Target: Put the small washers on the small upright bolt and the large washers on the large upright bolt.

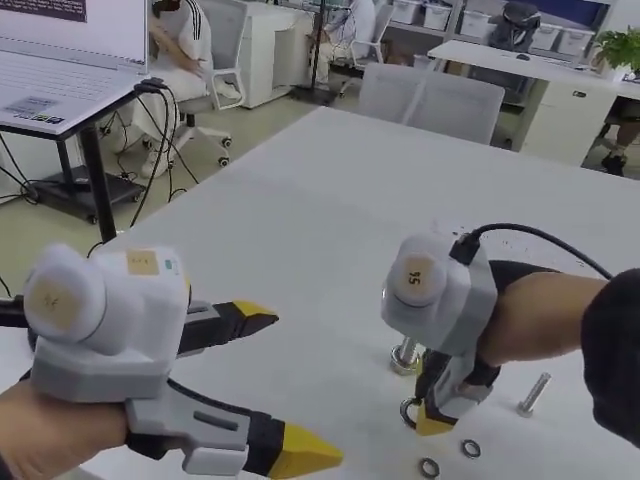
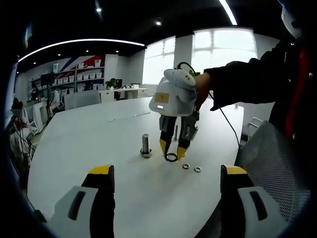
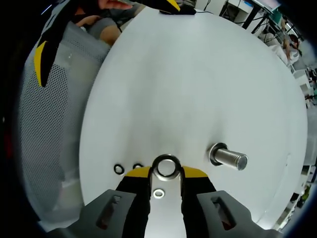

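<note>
Here, bench [image 1: 330,200]: a white, bare top that carries all the task hardware near the person's right side.
Left gripper [image 1: 300,390]: held above the near left part of the bench, jaws wide apart and holding nothing, well apart from the bolts.
Right gripper [image 2: 172,148]: pointed down at the bench, jaws clamped on the edge of a ring, just beside the thicker bolt.
Large bolt [image 3: 228,157]: standing upright on the bench, its top free. In the right gripper view it sits to one side of the held ring, not under it.
Small bolt [image 1: 533,393]: a thinner bolt beyond the right gripper. The left gripper view shows it upright behind that gripper.
Large washer [image 3: 166,157]: pinched by its rim between the right jaws and low over the bench, with its hole not yet in line with the large bolt. The likely step is to carry it over and thread it on.
Small washers [image 2: 185,166]: two lie flat and close together on the bench, just beside the right jaws.
Risk, washer: gripped only by the rim, it could twist or slip if it meets the bolt top off-centre.
Risk, bolts: a sideways nudge from the jaws could topple a free-standing bolt or scatter the small washers.
</note>
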The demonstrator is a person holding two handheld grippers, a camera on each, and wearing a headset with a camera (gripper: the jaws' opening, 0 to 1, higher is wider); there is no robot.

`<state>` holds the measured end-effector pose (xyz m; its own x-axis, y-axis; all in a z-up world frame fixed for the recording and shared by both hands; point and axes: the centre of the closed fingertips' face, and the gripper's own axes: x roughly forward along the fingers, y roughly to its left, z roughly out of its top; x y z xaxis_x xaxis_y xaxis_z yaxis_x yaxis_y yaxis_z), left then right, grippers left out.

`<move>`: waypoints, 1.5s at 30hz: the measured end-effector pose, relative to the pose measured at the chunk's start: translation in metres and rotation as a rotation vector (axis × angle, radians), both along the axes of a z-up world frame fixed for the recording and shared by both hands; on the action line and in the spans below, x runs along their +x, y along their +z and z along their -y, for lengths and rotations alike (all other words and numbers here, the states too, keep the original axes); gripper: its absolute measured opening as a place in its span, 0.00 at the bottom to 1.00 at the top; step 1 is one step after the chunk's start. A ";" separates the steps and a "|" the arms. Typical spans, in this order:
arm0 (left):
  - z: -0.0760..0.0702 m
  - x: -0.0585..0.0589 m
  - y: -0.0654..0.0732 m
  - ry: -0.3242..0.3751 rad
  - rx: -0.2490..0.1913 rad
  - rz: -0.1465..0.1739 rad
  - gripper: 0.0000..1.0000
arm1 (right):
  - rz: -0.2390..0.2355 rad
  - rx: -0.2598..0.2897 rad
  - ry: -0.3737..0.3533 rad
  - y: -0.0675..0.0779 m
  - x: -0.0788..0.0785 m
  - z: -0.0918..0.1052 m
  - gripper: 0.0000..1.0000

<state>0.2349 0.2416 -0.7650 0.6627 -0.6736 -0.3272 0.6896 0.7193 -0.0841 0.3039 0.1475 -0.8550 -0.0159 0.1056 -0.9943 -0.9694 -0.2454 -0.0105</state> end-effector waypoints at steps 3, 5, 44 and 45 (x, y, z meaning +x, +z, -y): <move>0.001 0.001 0.000 -0.003 -0.002 0.000 0.88 | 0.006 -0.002 -0.013 0.003 0.004 0.006 0.23; 0.002 0.001 0.000 -0.006 0.000 -0.001 0.88 | 0.008 -0.001 -0.018 0.005 0.006 0.009 0.23; 0.008 0.011 -0.008 -0.016 0.007 -0.032 0.88 | 0.107 0.059 -0.027 0.062 0.054 0.009 0.23; 0.008 0.011 -0.009 -0.016 0.007 -0.032 0.88 | 0.109 0.061 -0.024 0.063 0.055 0.008 0.23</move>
<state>0.2456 0.2338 -0.7735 0.6411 -0.6816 -0.3528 0.6979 0.7090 -0.1015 0.3588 0.1399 -0.7921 0.0952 0.1653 -0.9816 -0.9673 -0.2176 -0.1304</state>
